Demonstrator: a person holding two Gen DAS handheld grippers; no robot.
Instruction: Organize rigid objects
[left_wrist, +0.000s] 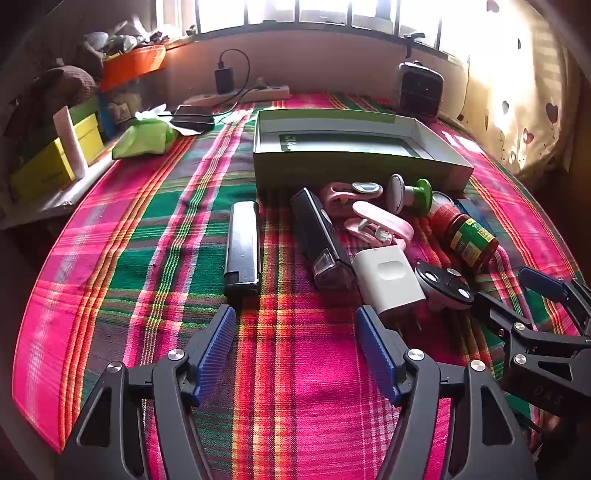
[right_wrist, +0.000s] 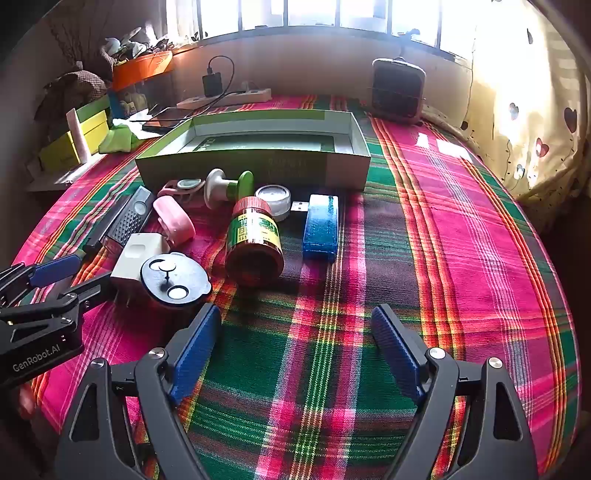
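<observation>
An open green box stands on the plaid cloth. In front of it lie a black bar, a black trimmer, a white charger, a black round disc, pink cases, a green-and-white stamp, a red jar, a white round tin and a blue USB stick. My left gripper is open and empty just before the bar and charger. My right gripper is open and empty before the jar.
A power strip with charger and a phone lie at the back left. A green packet, yellow boxes and an orange tray crowd the left. A small heater stands at the back right.
</observation>
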